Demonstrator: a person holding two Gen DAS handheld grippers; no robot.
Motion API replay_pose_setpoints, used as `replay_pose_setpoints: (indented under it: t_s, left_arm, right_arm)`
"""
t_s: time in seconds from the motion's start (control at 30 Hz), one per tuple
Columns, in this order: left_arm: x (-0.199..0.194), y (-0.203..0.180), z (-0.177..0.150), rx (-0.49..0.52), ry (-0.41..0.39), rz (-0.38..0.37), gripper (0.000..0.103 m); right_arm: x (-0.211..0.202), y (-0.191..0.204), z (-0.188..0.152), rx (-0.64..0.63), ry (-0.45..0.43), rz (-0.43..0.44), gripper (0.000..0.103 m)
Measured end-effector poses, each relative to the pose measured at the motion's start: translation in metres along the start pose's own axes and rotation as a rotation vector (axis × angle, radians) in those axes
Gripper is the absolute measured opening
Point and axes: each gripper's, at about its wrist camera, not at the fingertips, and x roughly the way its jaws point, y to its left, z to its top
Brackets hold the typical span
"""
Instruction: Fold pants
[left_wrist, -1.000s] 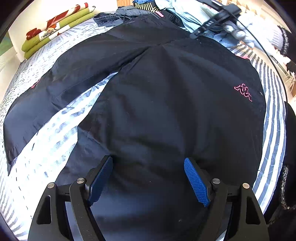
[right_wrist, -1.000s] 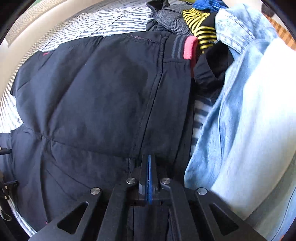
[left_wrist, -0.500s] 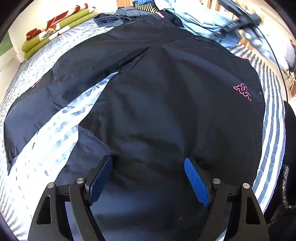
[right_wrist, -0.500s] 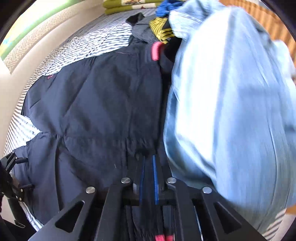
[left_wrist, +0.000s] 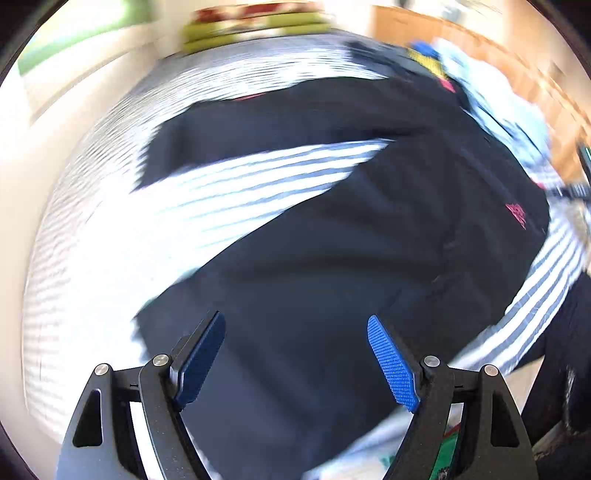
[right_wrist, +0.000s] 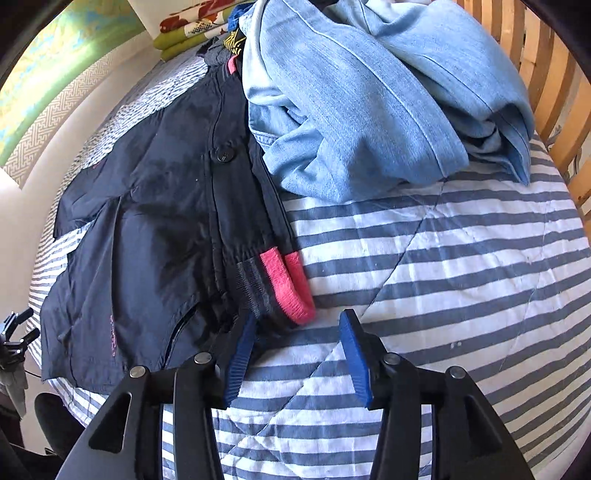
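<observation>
Dark navy pants (left_wrist: 332, 240) lie spread on a striped bedcover (left_wrist: 240, 184), legs splayed apart, a pink logo (left_wrist: 516, 216) near the hip. The left wrist view is motion-blurred. My left gripper (left_wrist: 295, 354) hangs open just over the near leg, nothing between its fingers. In the right wrist view the pants (right_wrist: 155, 229) lie at the left, with the pink-edged waistband (right_wrist: 288, 284) just ahead of my right gripper (right_wrist: 295, 343). That gripper is open and empty; its left pad (right_wrist: 240, 354) is at the waistband's corner.
A heap of light blue jeans (right_wrist: 369, 103) lies on the bed beside the pants' waist. Other clothes, yellow-black and grey, pile beyond it. Wooden slats (right_wrist: 554, 74) stand at the right. Green and red folded bedding (right_wrist: 184, 33) lies at the far end. Bare striped cover (right_wrist: 461, 277) stretches right.
My right gripper has let go of the pants' waistband and opened, pulling back toward the waistband's pink corner. My left gripper stayed open and swung, so the view is blurred and shows more bedcover.
</observation>
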Motion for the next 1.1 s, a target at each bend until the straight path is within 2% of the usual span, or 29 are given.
replay_pose_setpoints:
  t_s: [0.13,0.27,0.37,0.4,0.5,0.63,0.7,0.73,0.8,0.87,0.93,1.03,1.1]
  left_arm:
    - [-0.02,0.031,-0.042,-0.133,0.02,0.04,0.082]
    - [-0.024,0.049,-0.078,-0.211,0.043,0.065,0.082]
    - [-0.023,0.06,-0.105,-0.284,0.054,0.011,0.082]
    - [-0.023,0.059,-0.112,-0.282,0.049,0.033,0.082]
    - [-0.029,0.036,-0.126,-0.128,0.024,0.119,0.082]
    - [-0.019,-0.003,-0.142,0.225,0.068,0.251,0.081]
    - [-0.009,-0.015,-0.147,0.346,0.101,0.287,0.073]
    - [-0.003,-0.017,-0.146,0.382,0.12,0.301,0.066]
    - [0.005,-0.015,-0.144,0.408,0.145,0.326,0.053]
    - [0.005,-0.009,-0.14,0.391,0.162,0.341,0.035]
    - [-0.002,-0.006,-0.136,0.374,0.152,0.32,0.023]
    - [-0.01,-0.006,-0.13,0.369,0.124,0.332,0.014]
    - [-0.016,-0.004,-0.124,0.344,0.102,0.325,0.012]
  right_arm:
    - [0.002,0.009,-0.011,0.007,-0.002,0.071,0.046]
    - [0.008,0.019,-0.022,0.024,-0.006,0.125,0.047]
    - [0.015,0.029,-0.026,0.012,-0.019,0.107,0.048]
    - [0.013,0.029,-0.029,0.008,-0.023,0.1,0.048]
    - [0.002,0.033,-0.035,-0.011,-0.054,0.083,0.048]
    - [-0.02,0.062,-0.046,-0.235,-0.104,-0.045,0.048]
    - [-0.026,0.079,-0.05,-0.344,-0.099,-0.068,0.048]
    - [-0.026,0.087,-0.051,-0.389,-0.093,-0.074,0.048]
    - [-0.024,0.102,-0.054,-0.48,-0.069,-0.075,0.048]
    - [-0.016,0.116,-0.059,-0.567,-0.04,-0.08,0.048]
    - [-0.007,0.13,-0.067,-0.668,-0.017,-0.108,0.048]
    - [0.007,0.148,-0.082,-0.811,0.003,-0.156,0.048]
    - [0.017,0.158,-0.089,-0.888,0.005,-0.187,0.048]
